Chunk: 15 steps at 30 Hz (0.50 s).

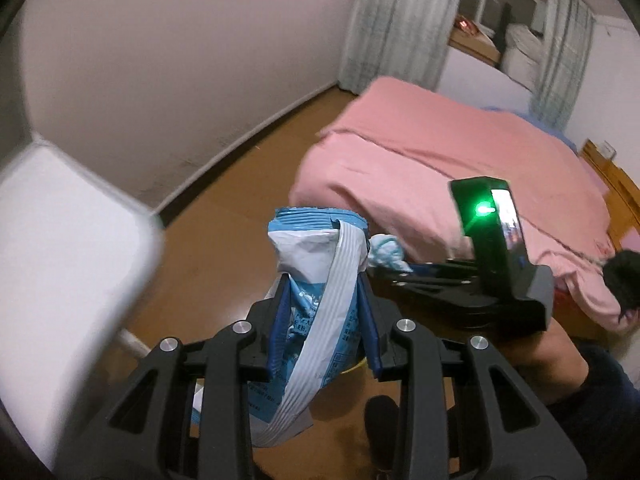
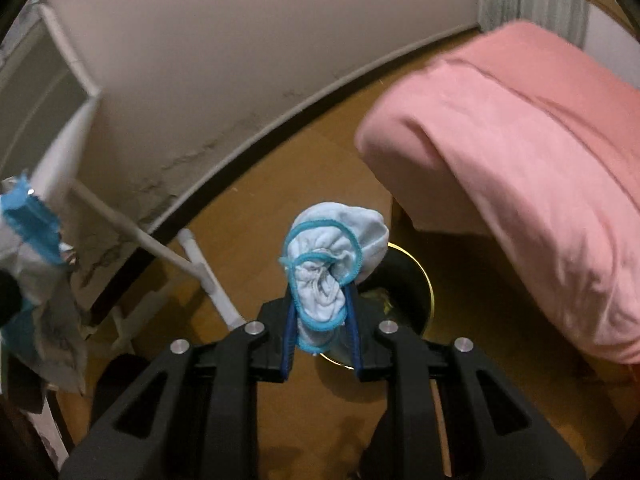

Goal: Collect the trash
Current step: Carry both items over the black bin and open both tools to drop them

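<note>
**Both grippers loaded above the bedroom floor**

Brown wooden floor [image 2: 304,184] runs between a pale wall [image 1: 180,60] and a bed [image 1: 460,160] draped in a pink blanket, with striped curtains [image 1: 384,28] hanging at the far end beside a window. At the left edge of my left-hand view a white folding chair [image 1: 60,260] sits blurred; its white legs show in the right-hand view too.

My left gripper [image 1: 324,300] is pinching a crumpled blue-and-white plastic wrapper [image 1: 316,264], its blue pads pressed against both sides. The wrapper sticks up past the fingertips and hangs down below them, with a pale striped strip folded across its front.

My right gripper [image 2: 320,312] is clamped on a wad of light blue cloth [image 2: 332,256] edged in brighter blue stitching; the wad bulges out above the pads. In the left-hand view that gripper shows just to the right of the wrapper, with a green light glowing on its black body.

Directly beyond and below the cloth wad is a round dark bin [image 2: 404,300] with a gold rim, standing on the floor near the foot of the bed. Whether the bin has anything in it I cannot tell.
</note>
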Motion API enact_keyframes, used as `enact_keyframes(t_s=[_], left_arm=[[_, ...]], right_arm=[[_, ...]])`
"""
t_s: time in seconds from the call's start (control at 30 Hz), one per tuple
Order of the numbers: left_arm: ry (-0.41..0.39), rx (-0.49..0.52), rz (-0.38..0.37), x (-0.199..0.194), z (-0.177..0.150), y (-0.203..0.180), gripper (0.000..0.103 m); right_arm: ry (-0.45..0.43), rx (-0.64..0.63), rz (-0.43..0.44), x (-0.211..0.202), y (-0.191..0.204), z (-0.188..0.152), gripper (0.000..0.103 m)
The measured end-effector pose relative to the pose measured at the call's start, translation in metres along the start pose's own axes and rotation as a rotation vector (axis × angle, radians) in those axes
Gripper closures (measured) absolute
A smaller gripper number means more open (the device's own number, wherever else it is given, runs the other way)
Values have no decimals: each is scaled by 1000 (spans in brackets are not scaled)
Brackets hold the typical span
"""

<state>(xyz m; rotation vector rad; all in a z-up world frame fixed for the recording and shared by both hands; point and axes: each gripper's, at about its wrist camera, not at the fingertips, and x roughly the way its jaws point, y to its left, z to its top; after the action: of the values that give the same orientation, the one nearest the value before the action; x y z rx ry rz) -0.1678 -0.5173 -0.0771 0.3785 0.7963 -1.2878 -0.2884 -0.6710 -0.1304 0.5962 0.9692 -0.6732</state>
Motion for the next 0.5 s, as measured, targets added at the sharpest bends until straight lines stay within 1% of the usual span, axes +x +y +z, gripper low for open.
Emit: enact_keyframes(t_s=[0.1, 0.23, 0.3, 0.5], left_arm=[[38, 4, 6, 40, -7, -4, 72], [90, -32, 9, 82, -14, 1, 72], [108, -56, 13, 97, -14, 8, 72], [133, -76, 33, 118, -15, 11, 72]], right_arm=[[39, 21, -8, 26, -25, -6, 82], [111, 39, -5, 59, -41, -11, 82], [143, 58, 9, 75, -48, -13, 82], [176, 74, 31, 97, -56, -15, 82]])
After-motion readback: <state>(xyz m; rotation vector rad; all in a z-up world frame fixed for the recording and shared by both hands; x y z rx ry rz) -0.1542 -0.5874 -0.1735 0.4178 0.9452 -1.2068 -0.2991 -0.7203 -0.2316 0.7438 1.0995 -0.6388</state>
